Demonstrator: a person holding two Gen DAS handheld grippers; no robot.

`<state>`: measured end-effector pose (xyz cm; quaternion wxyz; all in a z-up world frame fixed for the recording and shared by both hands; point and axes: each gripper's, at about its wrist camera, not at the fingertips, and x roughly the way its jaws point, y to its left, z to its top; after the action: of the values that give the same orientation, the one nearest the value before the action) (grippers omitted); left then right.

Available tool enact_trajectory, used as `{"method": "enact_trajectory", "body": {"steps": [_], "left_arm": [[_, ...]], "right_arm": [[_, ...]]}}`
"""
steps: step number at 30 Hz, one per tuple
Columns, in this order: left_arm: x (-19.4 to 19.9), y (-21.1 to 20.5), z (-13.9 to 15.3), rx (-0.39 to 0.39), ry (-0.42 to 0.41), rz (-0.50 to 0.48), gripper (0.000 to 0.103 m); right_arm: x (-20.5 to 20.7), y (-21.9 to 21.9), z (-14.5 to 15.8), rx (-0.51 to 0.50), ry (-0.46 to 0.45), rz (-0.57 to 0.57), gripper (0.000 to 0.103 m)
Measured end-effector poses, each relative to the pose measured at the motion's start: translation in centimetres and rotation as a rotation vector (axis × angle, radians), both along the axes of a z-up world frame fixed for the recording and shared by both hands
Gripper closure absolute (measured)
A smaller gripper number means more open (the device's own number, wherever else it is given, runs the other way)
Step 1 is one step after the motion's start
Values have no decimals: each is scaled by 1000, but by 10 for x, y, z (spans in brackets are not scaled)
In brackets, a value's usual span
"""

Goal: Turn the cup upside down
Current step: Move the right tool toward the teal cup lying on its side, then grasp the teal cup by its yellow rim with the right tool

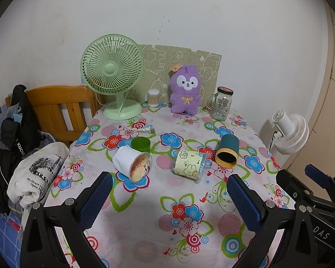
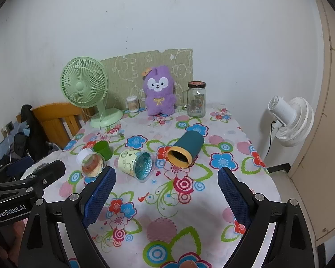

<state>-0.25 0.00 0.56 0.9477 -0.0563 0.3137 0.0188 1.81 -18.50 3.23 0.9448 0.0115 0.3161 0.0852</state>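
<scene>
1. The left hand-held gripper (image 1: 169,192) hovers over the tabletop (image 1: 145,212), jaws spread wide, holding nothing.
2. The right hand-held gripper (image 2: 166,185) is likewise agape and empty.
3. The teal cup (image 2: 186,149) lies on its side just ahead of the right hand-held gripper.

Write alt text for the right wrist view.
Open right tongs hover over a floral tablecloth where three cups lie on their sides: a teal cup, a cartoon-print cup and a white cup, with a green cup upright behind them. A green fan, purple plush and glass jar line the wall.
</scene>
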Motion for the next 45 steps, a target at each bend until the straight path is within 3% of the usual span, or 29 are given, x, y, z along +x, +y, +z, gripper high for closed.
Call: {"method": "enact_trajectory", "body": {"steps": [13, 20, 28, 33, 39, 45], "left_arm": [[12, 4, -17, -9, 53, -5, 0], [32, 1, -27, 24, 84, -44, 0], [71, -3, -34, 51, 129, -99, 0], [100, -7, -35, 81, 138, -103, 0], [126, -13, -41, 91, 162, -119, 0], [142, -23, -52, 115, 197, -143, 0]], "right_arm": [[26, 0, -18, 3, 90, -21, 9], [74, -8, -33, -26, 195, -78, 9], [141, -14, -58, 11, 324, -104, 9], [192, -16, -82, -31, 410, -140, 9], [238, -19, -114, 17, 528, -146, 9], [256, -19, -137, 94, 612, -134, 9]]}}
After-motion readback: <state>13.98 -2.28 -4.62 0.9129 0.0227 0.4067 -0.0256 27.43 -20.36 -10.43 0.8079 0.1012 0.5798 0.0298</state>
